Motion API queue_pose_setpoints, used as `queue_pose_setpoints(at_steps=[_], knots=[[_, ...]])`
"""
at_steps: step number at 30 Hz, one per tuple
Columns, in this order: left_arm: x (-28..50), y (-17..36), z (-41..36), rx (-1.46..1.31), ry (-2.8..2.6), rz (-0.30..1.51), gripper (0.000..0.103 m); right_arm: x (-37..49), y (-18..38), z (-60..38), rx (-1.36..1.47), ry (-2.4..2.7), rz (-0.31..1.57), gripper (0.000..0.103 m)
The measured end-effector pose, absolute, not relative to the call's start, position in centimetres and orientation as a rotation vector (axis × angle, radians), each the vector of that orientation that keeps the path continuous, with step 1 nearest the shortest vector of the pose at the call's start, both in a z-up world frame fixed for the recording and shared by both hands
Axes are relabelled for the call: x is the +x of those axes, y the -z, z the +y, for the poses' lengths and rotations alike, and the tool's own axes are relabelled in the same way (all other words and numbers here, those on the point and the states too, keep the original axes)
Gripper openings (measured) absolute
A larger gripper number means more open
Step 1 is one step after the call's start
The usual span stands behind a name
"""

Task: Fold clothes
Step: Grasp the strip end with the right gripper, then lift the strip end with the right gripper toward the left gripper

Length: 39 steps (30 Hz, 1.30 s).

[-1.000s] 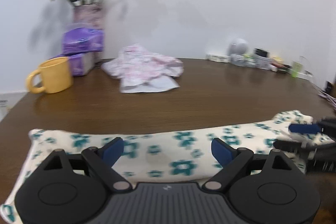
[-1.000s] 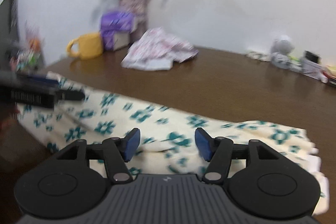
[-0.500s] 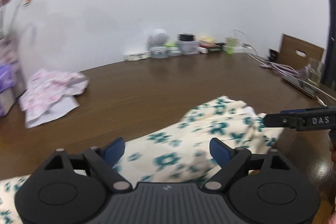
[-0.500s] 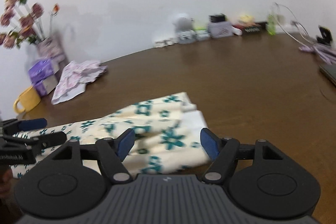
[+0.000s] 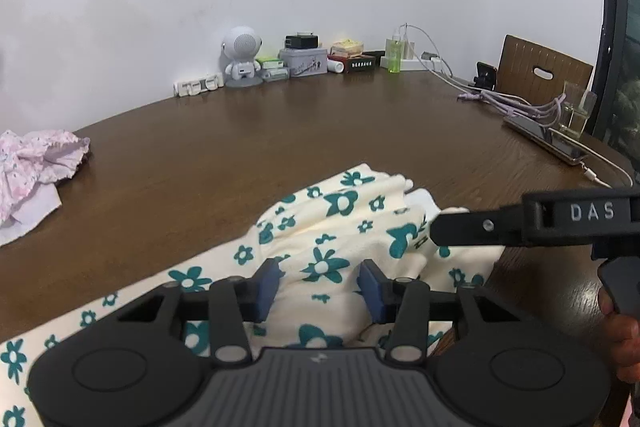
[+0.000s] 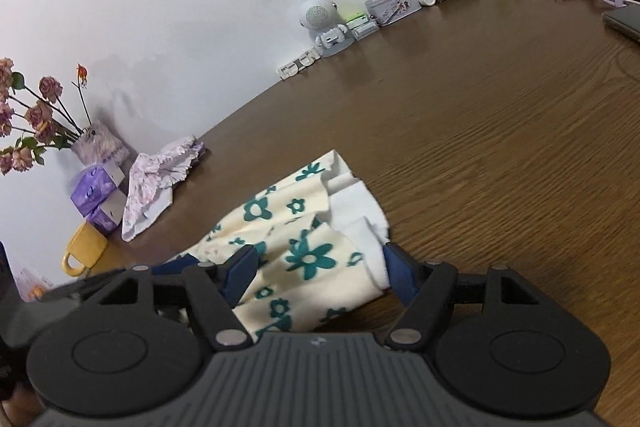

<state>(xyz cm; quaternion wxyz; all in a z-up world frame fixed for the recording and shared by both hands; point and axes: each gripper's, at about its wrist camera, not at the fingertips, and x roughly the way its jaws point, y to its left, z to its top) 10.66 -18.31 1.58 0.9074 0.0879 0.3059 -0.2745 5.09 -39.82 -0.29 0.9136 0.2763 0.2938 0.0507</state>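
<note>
Since a second ago both grippers have swung rightward along the cream floral garment [image 5: 332,227] to its bunched end, low in both frames on the brown table [image 5: 280,131]. The left gripper [image 5: 318,285] has narrowed, its fingers apart with cloth bulging between them. The right gripper [image 6: 320,273] straddles the garment's end, fingers spread wide.

Floral garment [image 5: 320,239] runs off bottom-left edge, near part hidden under my left claw [image 5: 318,285]. Pink cloth [image 5: 28,167] cropped at left. Can't read label on dark box [image 5: 362,63]: too small.
</note>
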Motion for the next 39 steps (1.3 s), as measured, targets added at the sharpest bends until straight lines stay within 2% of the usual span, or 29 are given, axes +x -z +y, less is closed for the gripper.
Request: queue_pose_setpoints(at_steps=[8,12,16,19,20,24,27,35,39], knots=[[10.6,-1.2,-18.0,0.161,0.576,0.627,0.043,6.2,0.8,-39.3,0.626,-0.090,0.581,0.062],[10.7,-1.2,-17.7,0.146,0.583,0.627,0.043,6.8,1.0,-39.1,0.655,-0.083,0.569,0.050],[10.6,-1.1,-17.5,0.139,0.587,0.623,0.043,7.3,1.3,-38.8,0.683,-0.076,0.557,0.048],[10.7,-1.2,-17.2,0.117,0.588,0.625,0.044,7.6,1.5,-38.6,0.685,-0.069,0.570,0.031],[10.7,-1.4,-17.1,0.105,0.589,0.626,0.044,7.6,1.6,-38.6,0.684,-0.067,0.575,0.021],[10.4,-2.4,-15.7,0.057,0.588,0.612,0.046,7.7,1.6,-38.9,0.692,-0.067,0.588,0.011],[9.9,-3.0,-14.2,0.068,0.524,0.588,0.051,7.6,0.9,-38.5,0.642,-0.071,0.575,0.010],[9.5,-3.4,-9.4,0.034,0.429,0.602,0.050,7.0,-1.6,-36.4,0.445,-0.071,0.532,0.009],[9.3,-3.2,-8.0,0.014,0.430,0.617,0.047,6.6,-2.9,-34.9,0.332,-0.070,0.502,0.009]])
